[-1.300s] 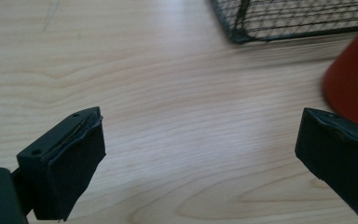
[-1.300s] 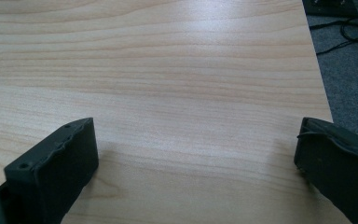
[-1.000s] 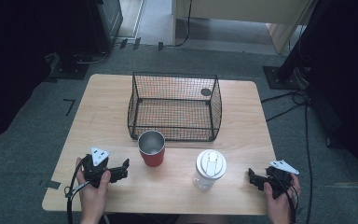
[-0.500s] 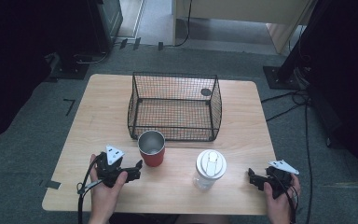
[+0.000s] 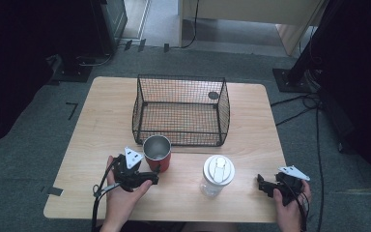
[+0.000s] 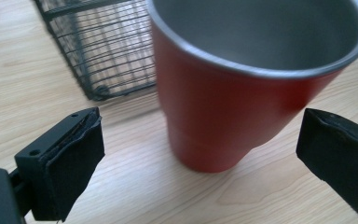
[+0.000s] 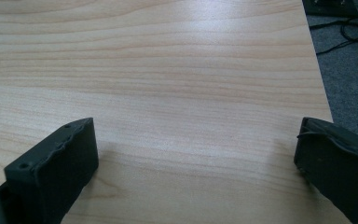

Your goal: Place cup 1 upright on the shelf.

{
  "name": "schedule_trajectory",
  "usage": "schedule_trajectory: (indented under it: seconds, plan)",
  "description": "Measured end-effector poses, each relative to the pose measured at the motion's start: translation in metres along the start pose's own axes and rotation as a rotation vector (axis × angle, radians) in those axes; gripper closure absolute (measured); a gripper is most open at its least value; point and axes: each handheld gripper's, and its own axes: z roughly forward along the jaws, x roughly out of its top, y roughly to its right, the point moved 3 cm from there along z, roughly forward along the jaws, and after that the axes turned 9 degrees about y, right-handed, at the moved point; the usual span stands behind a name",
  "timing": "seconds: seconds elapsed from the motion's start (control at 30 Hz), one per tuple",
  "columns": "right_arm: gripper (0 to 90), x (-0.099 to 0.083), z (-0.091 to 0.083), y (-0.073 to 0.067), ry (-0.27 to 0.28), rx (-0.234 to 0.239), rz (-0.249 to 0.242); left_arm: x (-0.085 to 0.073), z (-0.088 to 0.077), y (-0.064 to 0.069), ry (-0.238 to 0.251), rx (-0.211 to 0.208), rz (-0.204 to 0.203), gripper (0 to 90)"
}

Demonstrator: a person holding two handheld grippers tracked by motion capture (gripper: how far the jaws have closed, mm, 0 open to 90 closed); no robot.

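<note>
Now | left gripper (image 5: pixel 150 178) spread wide, jaws flanking cup (image 5: pixel 156 152) by basket (image 5: pixel 179 111) | risk: off-centre closing could tip cup | jar (image 5: pixel 217 175) mid-table | right gripper (image 5: pixel 263 183) gaping, idle, holding nothing.

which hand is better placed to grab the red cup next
Left. The left gripper sits right beside the red cup, jaws open with the cup between them in its own view. The right gripper rests near the table's right edge, beyond the lidded jar.
</note>
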Motion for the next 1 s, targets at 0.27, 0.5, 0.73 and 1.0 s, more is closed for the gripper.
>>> schedule_trajectory:
  seconds: [0.27, 0.5, 0.73, 1.0]
  plan:
    - [0.0, 0.000, 0.000, 0.000, 0.000, 0.000, 0.000, 0.005, 0.013, 0.009, -0.010, -0.006, 0.007, 1.6]
    - [0.0, 0.000, 0.000, 0.000, 0.000, 0.000, 0.001, 0.009, 0.023, 0.011, -0.021, -0.005, -0.002, 1.6]
    - [0.0, 0.000, 0.000, 0.000, 0.000, 0.000, 0.000, 0.014, 0.031, 0.014, -0.051, 0.008, -0.006, 1.9]
    - [0.0, 0.000, 0.000, 0.000, 0.000, 0.000, 0.001, 0.020, 0.036, 0.016, -0.051, 0.011, -0.006, 5.8]
